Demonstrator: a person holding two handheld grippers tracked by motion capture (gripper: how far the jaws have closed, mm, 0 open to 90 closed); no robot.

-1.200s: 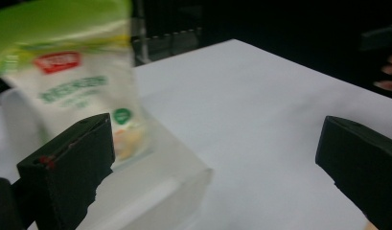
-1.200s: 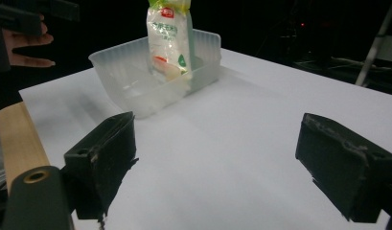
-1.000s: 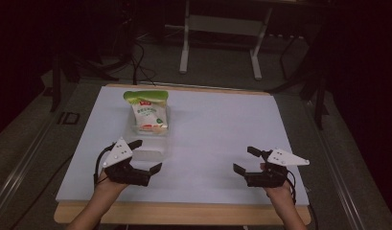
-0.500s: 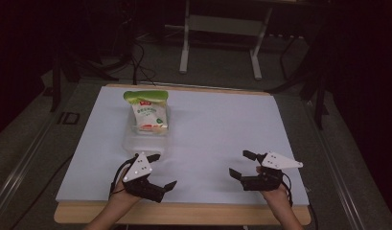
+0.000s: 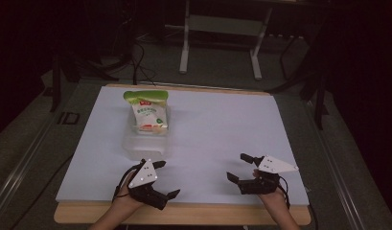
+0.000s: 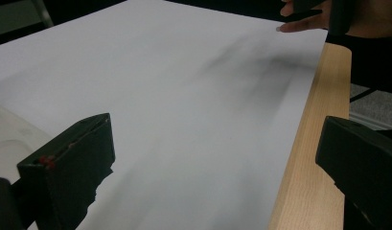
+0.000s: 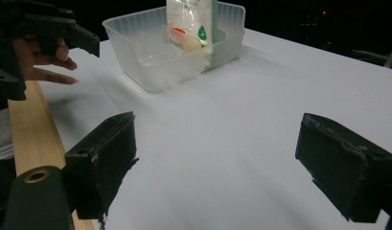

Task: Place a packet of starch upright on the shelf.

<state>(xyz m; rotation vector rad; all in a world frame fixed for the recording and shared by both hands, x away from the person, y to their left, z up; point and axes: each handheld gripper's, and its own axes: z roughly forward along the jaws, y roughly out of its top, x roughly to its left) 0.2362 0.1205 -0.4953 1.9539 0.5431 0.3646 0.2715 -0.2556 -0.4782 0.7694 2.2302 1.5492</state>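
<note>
Clearly both grippers, left gripper [image 5: 165, 179] and right gripper [image 5: 241, 167], hover with fingers spread, holding nothing, near the surface [image 5: 217, 129] edge; the bag [image 5: 148, 114] seemingly stands in the clear bin [image 5: 136, 146].

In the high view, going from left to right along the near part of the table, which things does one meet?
Left gripper → right gripper. Farther back, above the left gripper, stands the clear container holding the snack bag.

Snack bag [image 7: 191, 21] top cut off; bin [image 6: 6, 132] mostly cropped
</note>
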